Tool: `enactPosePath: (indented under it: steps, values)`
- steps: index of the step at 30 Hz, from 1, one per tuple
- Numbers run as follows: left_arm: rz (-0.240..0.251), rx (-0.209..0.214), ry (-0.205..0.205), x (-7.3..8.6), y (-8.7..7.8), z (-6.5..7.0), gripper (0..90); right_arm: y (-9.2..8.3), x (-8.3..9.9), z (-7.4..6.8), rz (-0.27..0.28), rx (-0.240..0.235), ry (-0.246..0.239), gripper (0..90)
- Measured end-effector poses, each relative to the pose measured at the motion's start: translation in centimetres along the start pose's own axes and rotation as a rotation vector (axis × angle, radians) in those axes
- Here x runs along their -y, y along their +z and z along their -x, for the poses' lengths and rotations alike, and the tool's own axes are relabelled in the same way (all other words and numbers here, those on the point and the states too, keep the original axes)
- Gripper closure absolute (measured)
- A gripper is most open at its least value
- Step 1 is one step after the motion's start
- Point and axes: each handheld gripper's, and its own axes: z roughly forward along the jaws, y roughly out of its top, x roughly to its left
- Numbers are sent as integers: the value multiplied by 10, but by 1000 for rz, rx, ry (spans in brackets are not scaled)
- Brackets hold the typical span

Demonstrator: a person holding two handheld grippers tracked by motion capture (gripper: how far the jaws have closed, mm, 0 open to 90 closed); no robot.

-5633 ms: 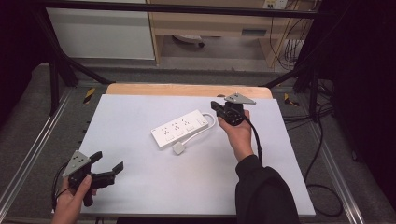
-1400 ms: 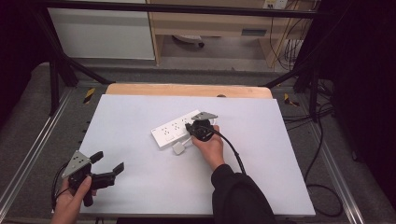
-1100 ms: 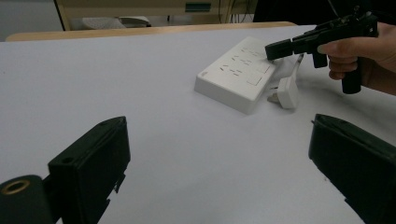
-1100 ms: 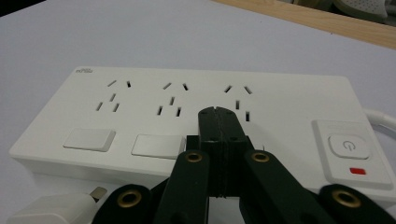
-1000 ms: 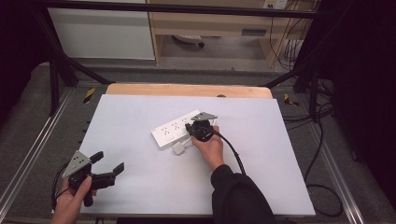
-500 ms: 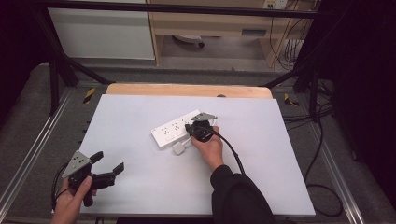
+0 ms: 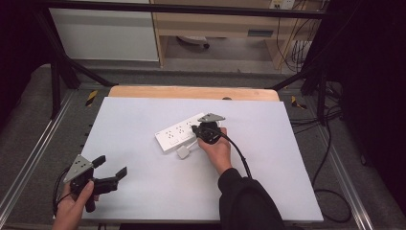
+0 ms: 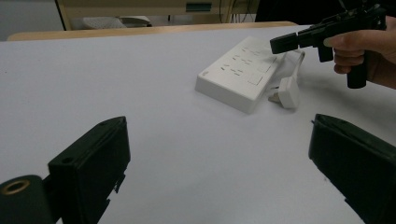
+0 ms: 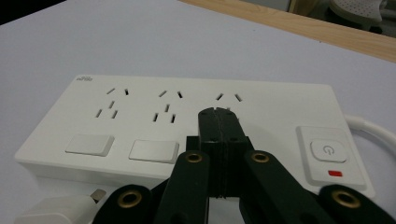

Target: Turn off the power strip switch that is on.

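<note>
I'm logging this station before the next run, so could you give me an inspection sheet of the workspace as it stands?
Surface: white table top, with a wooden strip along its far edge.
Job's things: white power strip lying flat, sockets up, its white plug beside it on the near side; the main switch has a red mark below it.
Clutter: nothing seen.
Grippers: right hand-held gripper shut, tips over the third socket group; contact cannot be told. Left hand-held gripper open at the near left corner, holding nothing.
Cables: the strip's white cord; a black cable trailing from the right hand-held gripper.
Surroundings: dark metal frame, grey floor, loose black cables on the right.
</note>
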Motion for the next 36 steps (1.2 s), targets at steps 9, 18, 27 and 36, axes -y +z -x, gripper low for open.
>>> enactPosePath:
  steps: [9, 18, 27, 36]
  values:
    - [1, -1, -3, 0, 0, 0, 52, -11, -7, 6, 9, 1, -11, 899]
    - [-2, 0, -3, 0, 0, 0, 52, -26, -17, 17, 10, 22, 60, 565]
    - [-2, 1, -3, 0, 0, 0, 52, -37, -30, 28, -15, 56, 68, 192]
    - [-5, 1, 2, 0, 1, 1, 51, -58, -41, 33, 12, 54, 56, 67]
